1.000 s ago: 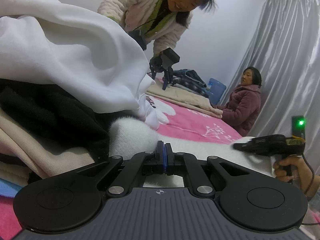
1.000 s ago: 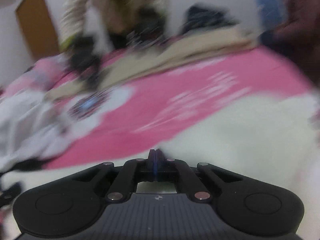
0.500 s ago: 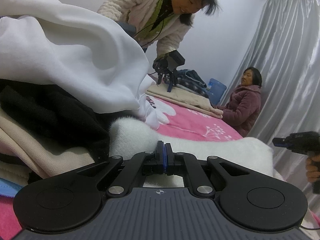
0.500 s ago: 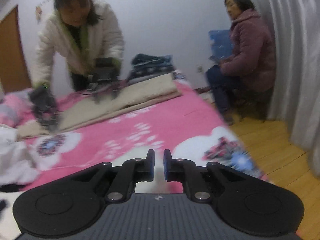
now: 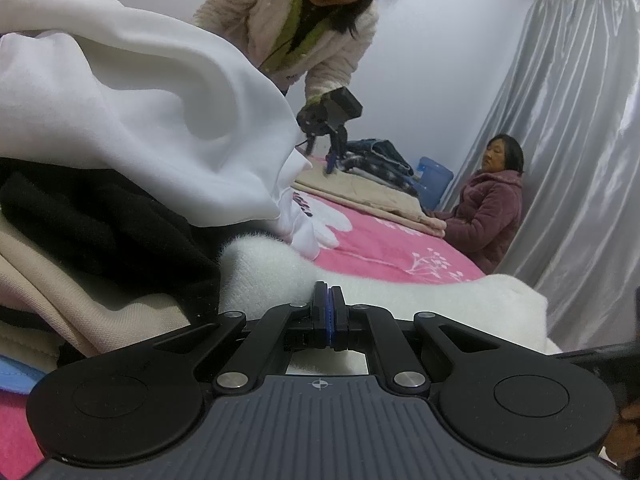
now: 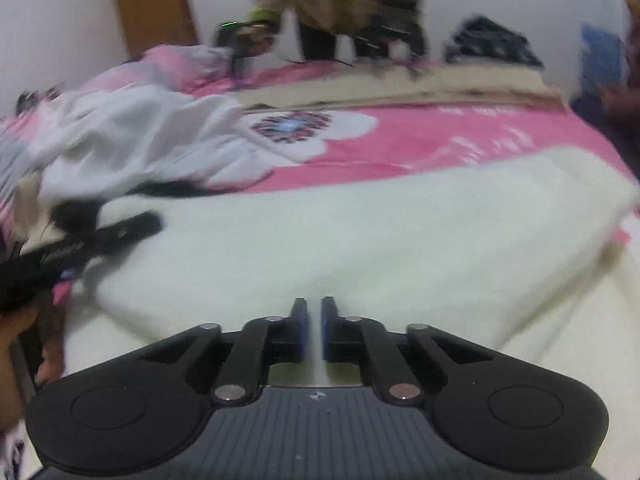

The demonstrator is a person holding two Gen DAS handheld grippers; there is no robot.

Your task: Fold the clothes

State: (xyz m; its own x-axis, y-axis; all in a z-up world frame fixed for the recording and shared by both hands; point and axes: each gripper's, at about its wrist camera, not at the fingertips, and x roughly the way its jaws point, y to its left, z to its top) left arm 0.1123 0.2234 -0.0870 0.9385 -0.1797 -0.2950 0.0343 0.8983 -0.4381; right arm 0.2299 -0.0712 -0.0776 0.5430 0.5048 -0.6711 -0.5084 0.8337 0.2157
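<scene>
Cream-white fleece garment (image 6: 360, 240), plain white cloth (image 5: 132, 120), black fabric (image 5: 100, 232), beige fabric (image 5: 80, 300), pink bedspread (image 6: 440, 144) with white floral print.

Motion blur smears the far clothes pile (image 6: 492, 44).

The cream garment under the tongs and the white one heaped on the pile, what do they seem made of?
The cream garment looks like plush fleece or fuzzy knit: a matte nap with fine fibres standing along its edge. The white garment looks like a smooth woven or fine jersey cloth, with soft rounded folds and a faint sheen; which one is unclear.
</scene>
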